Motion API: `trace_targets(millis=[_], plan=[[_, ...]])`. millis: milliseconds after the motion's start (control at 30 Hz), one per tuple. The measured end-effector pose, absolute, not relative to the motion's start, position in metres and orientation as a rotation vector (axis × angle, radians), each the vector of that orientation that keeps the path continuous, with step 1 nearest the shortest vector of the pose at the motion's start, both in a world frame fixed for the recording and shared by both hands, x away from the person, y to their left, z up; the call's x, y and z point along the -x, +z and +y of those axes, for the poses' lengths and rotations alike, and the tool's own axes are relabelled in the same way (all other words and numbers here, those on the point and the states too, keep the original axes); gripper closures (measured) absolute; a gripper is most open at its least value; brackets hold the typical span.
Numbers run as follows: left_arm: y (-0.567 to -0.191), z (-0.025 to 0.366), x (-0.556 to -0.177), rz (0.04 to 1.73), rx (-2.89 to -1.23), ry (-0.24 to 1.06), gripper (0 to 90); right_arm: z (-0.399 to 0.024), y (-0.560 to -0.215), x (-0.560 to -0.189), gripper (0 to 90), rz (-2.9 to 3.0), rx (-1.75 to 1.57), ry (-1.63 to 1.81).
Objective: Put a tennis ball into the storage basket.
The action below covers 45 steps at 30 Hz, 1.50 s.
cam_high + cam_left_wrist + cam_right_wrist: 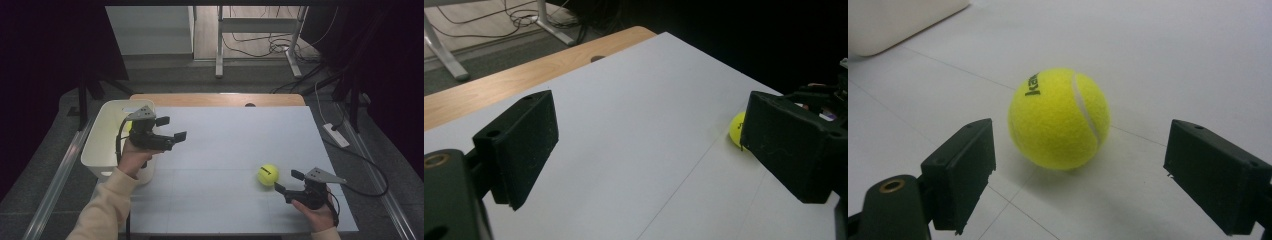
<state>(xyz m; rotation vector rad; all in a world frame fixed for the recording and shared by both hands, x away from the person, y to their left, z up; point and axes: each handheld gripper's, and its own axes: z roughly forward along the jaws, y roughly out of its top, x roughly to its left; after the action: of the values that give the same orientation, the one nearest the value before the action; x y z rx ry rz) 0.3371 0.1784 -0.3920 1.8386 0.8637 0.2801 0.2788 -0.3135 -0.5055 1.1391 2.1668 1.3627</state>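
Observation:
A yellow tennis ball [268,175] rests on the white tabletop [225,145] at the front right. My right gripper [288,181] sits low just behind it, open, with its jaws aimed at the ball. In the right gripper view the ball [1058,117] lies just ahead of the open right gripper [1080,137], apart from both fingers. My left gripper [171,128] is held above the table's left side, next to the bin, open with nothing in it. In the left gripper view the left gripper [649,130] points across the table, and the ball [736,129] peeks out beside one jaw.
A white plastic bin [107,135] stands at the table's left edge, partly behind the left hand. A wooden strip [215,99] runs along the far edge. Beyond the table are desk legs and cables on the floor. The other hand's gripper [824,95] shows far off.

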Motion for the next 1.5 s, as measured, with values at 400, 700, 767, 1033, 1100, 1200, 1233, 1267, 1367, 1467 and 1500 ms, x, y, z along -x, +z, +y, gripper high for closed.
trace_targets(millis=[400, 700, 767, 1033, 1100, 1200, 1233, 1267, 1367, 1467, 1500], plan=[[-0.397, 0.157, -0.341, 0.84, -1.858, 0.245, 9.2, -0.314, -0.506, -0.279, 13.0, 2.167, -1.137, 1.363], [-0.4, 0.149, -0.341, 0.819, -1.867, 0.231, 9.1, -0.316, -0.505, -0.279, 13.0, 2.16, -1.141, 1.363], [-0.402, 0.145, -0.342, 0.816, -1.871, 0.223, 9.1, -0.315, -0.505, -0.279, 13.0, 2.16, -1.142, 1.363], [-0.409, 0.133, -0.345, 0.803, -1.885, 0.197, 9.1, -0.314, -0.505, -0.279, 13.0, 2.164, -1.139, 1.363], [-0.413, 0.129, -0.347, 0.798, -1.897, 0.188, 9.0, -0.314, -0.505, -0.279, 13.0, 2.163, -1.138, 1.367], [-0.416, 0.123, -0.349, 0.795, -1.908, 0.179, 9.0, -0.313, -0.504, -0.279, 13.0, 2.161, -1.136, 1.376], [-0.417, 0.121, -0.35, 0.795, -1.912, 0.176, 9.0, -0.313, -0.504, -0.279, 13.0, 2.162, -1.135, 1.378], [-0.417, 0.121, -0.35, 0.795, -1.912, 0.176, 9.0, -0.312, -0.504, -0.279, 13.0, 2.163, -1.135, 1.379], [-0.422, 0.113, -0.354, 0.795, -1.936, 0.177, 9.0, -0.312, -0.504, -0.28, 12.9, 2.162, -1.134, 1.383], [-0.425, 0.11, -0.355, 0.795, -1.94, 0.173, 8.9, -0.311, -0.503, -0.28, 12.9, 2.162, -1.128, 1.387], [-0.427, 0.107, -0.356, 0.792, -1.944, 0.167, 8.9, -0.311, -0.502, -0.28, 13.0, 2.162, -1.126, 1.389]])
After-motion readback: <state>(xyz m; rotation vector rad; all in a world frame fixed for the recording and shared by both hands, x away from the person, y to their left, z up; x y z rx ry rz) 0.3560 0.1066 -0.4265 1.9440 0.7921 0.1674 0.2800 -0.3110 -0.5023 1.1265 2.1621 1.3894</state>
